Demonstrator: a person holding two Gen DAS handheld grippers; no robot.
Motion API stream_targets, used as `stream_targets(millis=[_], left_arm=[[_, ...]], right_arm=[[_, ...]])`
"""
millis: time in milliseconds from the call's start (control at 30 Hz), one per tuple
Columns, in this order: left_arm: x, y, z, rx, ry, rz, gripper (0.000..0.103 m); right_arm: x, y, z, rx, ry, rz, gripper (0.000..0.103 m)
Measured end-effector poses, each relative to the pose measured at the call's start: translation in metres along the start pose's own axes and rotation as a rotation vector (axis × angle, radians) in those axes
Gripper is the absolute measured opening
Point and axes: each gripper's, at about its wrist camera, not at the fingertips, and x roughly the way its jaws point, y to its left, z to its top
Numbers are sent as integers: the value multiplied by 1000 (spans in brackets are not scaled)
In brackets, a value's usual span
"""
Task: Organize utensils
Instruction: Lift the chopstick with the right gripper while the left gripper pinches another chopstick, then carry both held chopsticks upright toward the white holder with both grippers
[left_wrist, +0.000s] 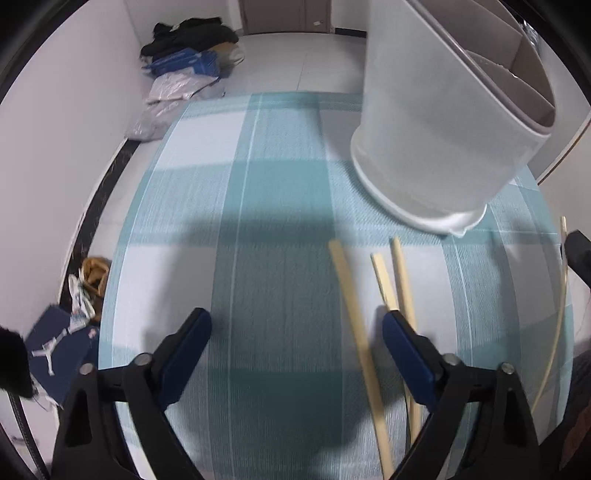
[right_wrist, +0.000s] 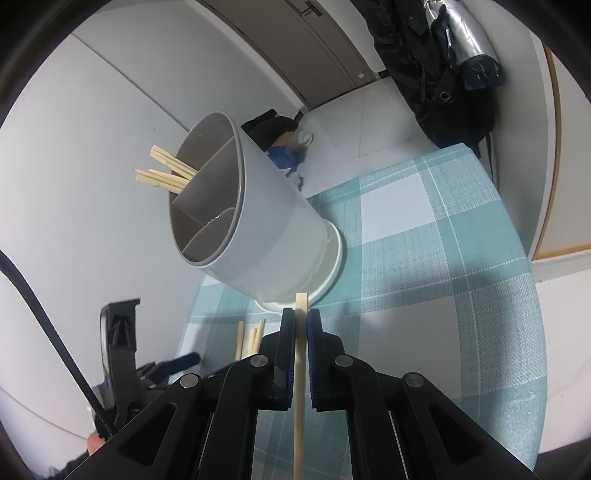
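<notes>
You have a teal-and-white checked tablecloth (left_wrist: 280, 229) under everything. On the floor past it lies a pile of dark clothes and bags (left_wrist: 192, 48), with a navy shoebox (left_wrist: 59, 354) nearer you. A black jacket (right_wrist: 436, 66) hangs by the wall.

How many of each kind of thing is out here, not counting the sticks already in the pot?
Loose chopsticks on the cloth: 3
Held chopstick in right claw: 1
Holder: 1
Claws, with left claw: 2
Total: 7
</notes>
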Motion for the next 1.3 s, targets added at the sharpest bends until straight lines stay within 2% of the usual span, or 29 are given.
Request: stream_targets(millis=[67, 133, 267, 333, 367, 467, 667, 867, 1000, 1067, 1300], left_arm=[[0, 0, 5, 5, -8, -7, 72], [0, 1, 9, 3, -8, -30, 52], [1, 5, 14, -28, -24, -41, 30], [1, 6, 14, -48, -32, -52, 13], [1, 8, 15, -64, -34, -63, 7], [0, 12, 14, -100, -42, -93, 4], [-27, 16, 8, -147, -149, -117, 3], [-72, 23, 4, -192, -319, -159, 3], [-104, 19, -2, -182, -442, -176, 3], [-112, 21, 0, -172, -476, -184, 3], [-127, 16, -11, -143, -501, -182, 3]], right_arm=[[0, 1, 1, -5, -1, 0, 5], [0, 1, 1, -8, -3, 3, 5], [-1, 1, 4, -11, -15, 19, 5], [-2, 2, 6, -16, -25, 31, 5], [-2, 3, 6, -18, -28, 36, 5], [-2, 6, 7, -31, -38, 46, 5], [-8, 17, 6, -89, -80, 51, 5], [-21, 35, -1, -175, -134, 43, 5], [-30, 43, -5, -203, -168, 41, 5], [-34, 45, -6, -205, -177, 40, 5], [-45, 58, -12, -246, -210, 25, 5]])
